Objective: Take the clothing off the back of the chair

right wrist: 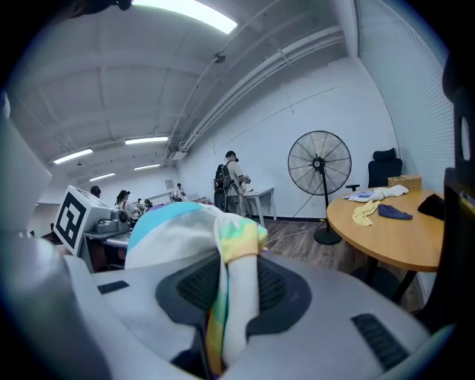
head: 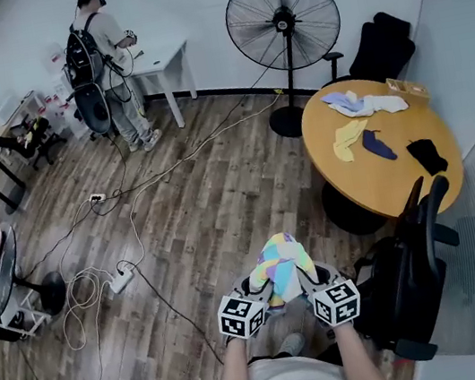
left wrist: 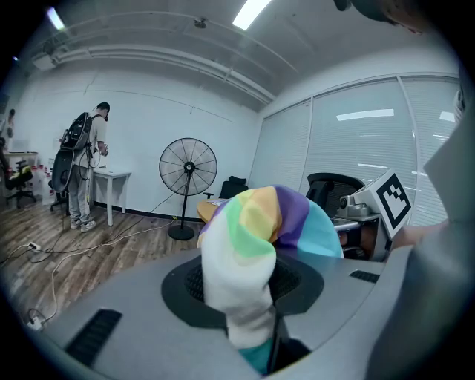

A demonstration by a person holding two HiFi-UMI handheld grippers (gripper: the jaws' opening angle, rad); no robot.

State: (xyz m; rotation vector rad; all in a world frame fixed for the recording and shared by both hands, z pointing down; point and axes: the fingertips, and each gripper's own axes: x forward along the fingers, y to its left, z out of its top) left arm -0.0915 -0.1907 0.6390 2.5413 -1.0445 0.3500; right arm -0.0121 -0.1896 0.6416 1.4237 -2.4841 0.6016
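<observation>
So both grippers have hold of the garment point(head: 280, 263) here, a pastel thing in blocks of green, yellow, purple, blue and white. The left gripper point(left wrist: 252, 312) has its jaws nearly together, pinched on a white and green fold that bunches up and spills over the top of them. The right gripper point(right wrist: 230, 297) is the same deal: narrow gap, pads pressing on a white and yellow edge that hangs down between them, with the rest of the fabric piled up to its left.

In the head view the two sit close side by side, near the person's body, with the garment humped up between and above them. It's off the chair point(head: 408, 282), which stands just to the right of the right gripper, black, with nothing draped over its back.

Farther off on the right there's a round table point(head: 383, 191) with a few small clothes point(head: 348, 138) scattered on it. A big fan point(head: 281, 15) stands beyond it. A person point(head: 106, 62) with a backpack is over at the far wall.
</observation>
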